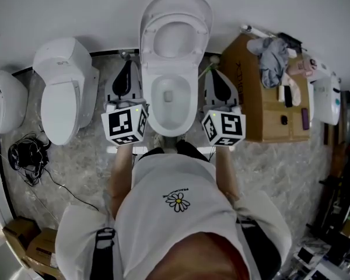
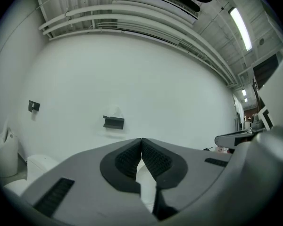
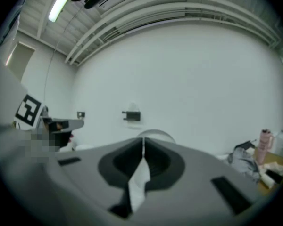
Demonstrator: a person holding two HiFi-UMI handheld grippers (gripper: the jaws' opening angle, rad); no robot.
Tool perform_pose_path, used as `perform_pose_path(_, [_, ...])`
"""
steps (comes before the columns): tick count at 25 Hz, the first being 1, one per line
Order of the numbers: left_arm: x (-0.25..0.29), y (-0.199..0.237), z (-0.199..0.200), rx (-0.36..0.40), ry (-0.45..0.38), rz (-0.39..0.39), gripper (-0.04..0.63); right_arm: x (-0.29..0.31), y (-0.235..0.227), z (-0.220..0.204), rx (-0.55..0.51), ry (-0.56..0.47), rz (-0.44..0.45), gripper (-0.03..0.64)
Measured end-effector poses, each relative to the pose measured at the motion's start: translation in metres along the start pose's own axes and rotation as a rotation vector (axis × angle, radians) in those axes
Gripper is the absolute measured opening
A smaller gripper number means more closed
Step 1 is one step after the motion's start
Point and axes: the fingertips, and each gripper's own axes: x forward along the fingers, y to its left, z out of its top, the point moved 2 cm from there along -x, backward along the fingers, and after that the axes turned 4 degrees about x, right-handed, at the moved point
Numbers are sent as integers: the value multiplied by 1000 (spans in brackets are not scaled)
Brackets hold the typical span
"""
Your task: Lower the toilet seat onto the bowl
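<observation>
Approach is judged to be the step in hand. The toilet seat (image 1: 192,39) is seen raised at 12 o'clock, leaned together with its lid against the wall (image 1: 76,10), and the bowl (image 1: 157,112) under it is left uncovered. The left gripper (image 2: 141,145) is held at 9 o'clock of the bowl and the right gripper (image 3: 143,142) at 3 o'clock, and both are kept apart from the seat. Each pair of jaws is pressed fully together and nothing is gripped between them.

For the next move, it is judged that one gripper must be brought up to the top edge of the seat. The seat must then be drawn away from the lid and guided down slowly, so that it is not dropped on the rim.

A grey marbled floor (image 1: 93,174) is seen under everything, and the wall is plain and white. A second toilet (image 1: 61,92), its lid closed, is placed at 9 o'clock. A cardboard box (image 1: 262,107) with cloth (image 1: 273,60) on it is set at 2 o'clock, near the bowl. Black cables (image 1: 26,156) are left on the floor at 8 o'clock.
</observation>
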Motion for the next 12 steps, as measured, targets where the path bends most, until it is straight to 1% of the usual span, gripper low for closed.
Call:
perform_pose_path(2, [6,-1,-1,-22,11,17,20,9,-1,2,-18,2,13,32])
perform_pose_path(4, [13,-5,-1,-27,17,30,21,18,-7,1,-41,20,17,32])
perform_pose_path(12, [36,-16,-9,-27,41,59,21,41,-26,-8,-16,71,33,32])
